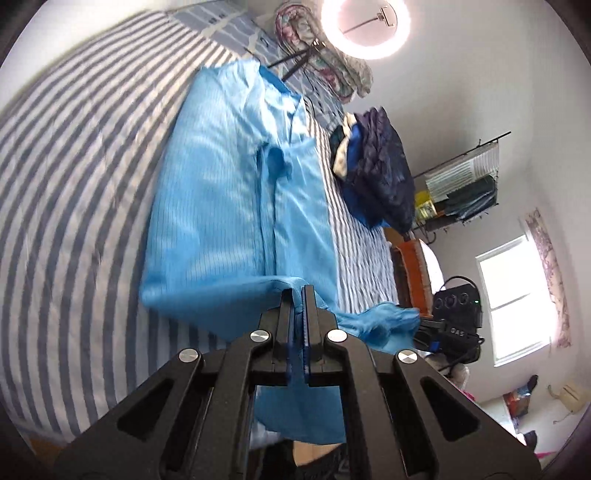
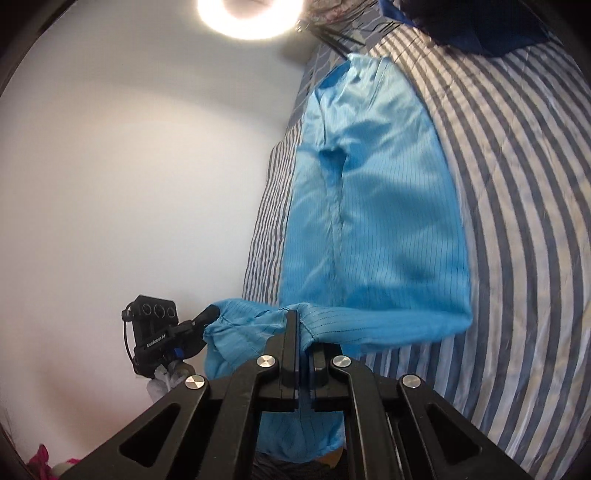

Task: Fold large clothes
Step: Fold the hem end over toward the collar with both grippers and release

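A large light blue pinstriped garment (image 1: 221, 192) lies lengthwise on the striped bed; it also shows in the right wrist view (image 2: 384, 206). My left gripper (image 1: 298, 291) is shut on the garment's near hem and lifts it off the bed. My right gripper (image 2: 303, 319) is shut on the same hem further along. Cloth hangs below both sets of fingers. The right gripper (image 1: 436, 326) shows in the left wrist view holding bunched cloth, and the left gripper (image 2: 199, 325) shows in the right wrist view doing the same.
The bed has a blue and white striped cover (image 1: 74, 184). A pile of dark clothes (image 1: 376, 173) lies beside the garment. A floral quilt (image 1: 325, 55) and a ring light (image 1: 365, 26) are at the far end. A window (image 1: 513, 299) and shelf (image 1: 461, 192) are on the wall.
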`<state>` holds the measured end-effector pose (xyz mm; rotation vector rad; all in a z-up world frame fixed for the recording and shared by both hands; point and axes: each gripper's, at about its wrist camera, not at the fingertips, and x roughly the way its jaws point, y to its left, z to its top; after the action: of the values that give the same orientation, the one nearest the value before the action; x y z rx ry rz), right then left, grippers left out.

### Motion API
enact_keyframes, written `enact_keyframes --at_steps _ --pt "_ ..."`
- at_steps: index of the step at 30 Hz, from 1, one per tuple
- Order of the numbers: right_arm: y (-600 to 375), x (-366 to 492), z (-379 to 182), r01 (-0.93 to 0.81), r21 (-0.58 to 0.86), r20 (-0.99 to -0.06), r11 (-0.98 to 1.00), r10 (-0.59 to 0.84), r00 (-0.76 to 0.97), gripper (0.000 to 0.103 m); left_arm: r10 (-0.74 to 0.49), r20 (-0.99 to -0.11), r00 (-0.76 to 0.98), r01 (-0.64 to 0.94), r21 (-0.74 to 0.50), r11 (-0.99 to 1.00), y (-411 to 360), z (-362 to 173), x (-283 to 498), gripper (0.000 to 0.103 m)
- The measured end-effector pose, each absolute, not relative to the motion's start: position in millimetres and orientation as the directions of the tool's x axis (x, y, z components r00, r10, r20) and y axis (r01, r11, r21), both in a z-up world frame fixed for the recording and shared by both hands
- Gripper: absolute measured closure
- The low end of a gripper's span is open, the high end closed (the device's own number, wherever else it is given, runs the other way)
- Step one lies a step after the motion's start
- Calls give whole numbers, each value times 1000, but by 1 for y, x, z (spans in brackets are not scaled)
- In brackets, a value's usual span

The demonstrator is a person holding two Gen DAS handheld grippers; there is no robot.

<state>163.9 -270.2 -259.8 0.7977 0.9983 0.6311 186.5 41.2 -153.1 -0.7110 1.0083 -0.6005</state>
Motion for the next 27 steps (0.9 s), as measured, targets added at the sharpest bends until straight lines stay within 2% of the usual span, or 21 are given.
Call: enact_keyframes --at_steps 5,11,21,24,26,27 --pt "-279 207 -262 -69 819 -490 569 758 431 103 -716 -555 424 83 -763 641 41 -163 229 103" --pt "-283 255 -279 4 800 -543 600 721 429 102 -673 -603 429 7 -743 669 43 -188 270 103" --pt "-292 291 -319 109 766 -619 634 681 391 101 -638 -654 406 -62 -716 695 42 -227 302 103" --pt "-292 297 -323 127 767 -625 630 687 371 95 -637 -663 393 -76 -714 696 42 -232 305 102" --pt "-296 297 -320 126 782 -608 610 704 367 61 -647 -660 381 -87 -722 686 42 -233 308 99" --pt "-298 294 -315 122 785 -604 608 704 375 57 -653 -656 378 -92 -729 679 44 -233 309 91"
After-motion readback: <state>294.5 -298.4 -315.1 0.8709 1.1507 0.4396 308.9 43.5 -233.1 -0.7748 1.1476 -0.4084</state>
